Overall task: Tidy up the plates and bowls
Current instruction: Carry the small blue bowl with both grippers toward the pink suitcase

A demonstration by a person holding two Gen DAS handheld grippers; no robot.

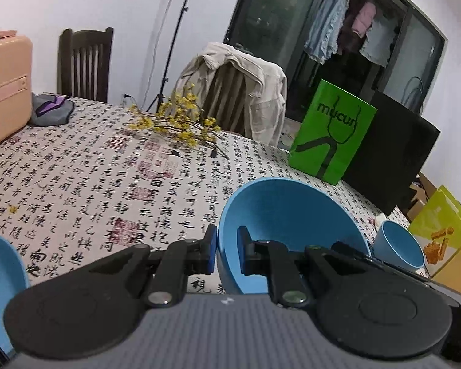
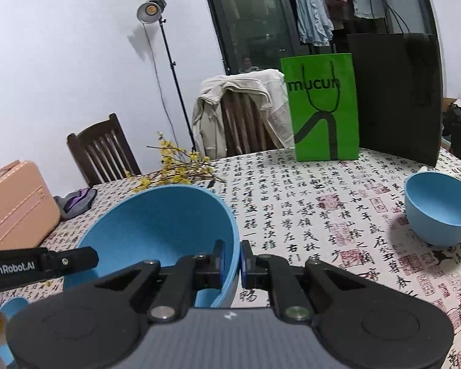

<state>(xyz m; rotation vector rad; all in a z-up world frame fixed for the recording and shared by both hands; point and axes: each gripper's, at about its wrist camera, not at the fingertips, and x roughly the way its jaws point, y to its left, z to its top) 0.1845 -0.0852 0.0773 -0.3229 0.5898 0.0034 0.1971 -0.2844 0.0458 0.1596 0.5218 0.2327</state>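
A large blue bowl [image 1: 285, 215] hangs tilted above the tablecloth, with both grippers on it. My left gripper [image 1: 227, 249] is shut on the bowl's left rim, one pad inside and one outside. My right gripper [image 2: 239, 261] is shut on the opposite rim of the same bowl [image 2: 156, 224]. The left gripper's black body [image 2: 40, 264] shows at the bowl's far side in the right wrist view. A smaller blue bowl [image 2: 439, 212] stands upright on the table to the right, also visible in the left wrist view [image 1: 399, 249]. Another blue dish [image 1: 0, 276] sits at the lower left.
The table [image 2: 307, 203] has a calligraphy-print cloth. At its back stand a green paper bag [image 2: 322, 107] and a black bag [image 2: 396, 98]. Yellow flower sprigs [image 1: 175, 120], a grey-purple cloth [image 1: 52, 107] and a peach case [image 1: 3, 92] lie on the left. Chairs stand behind.
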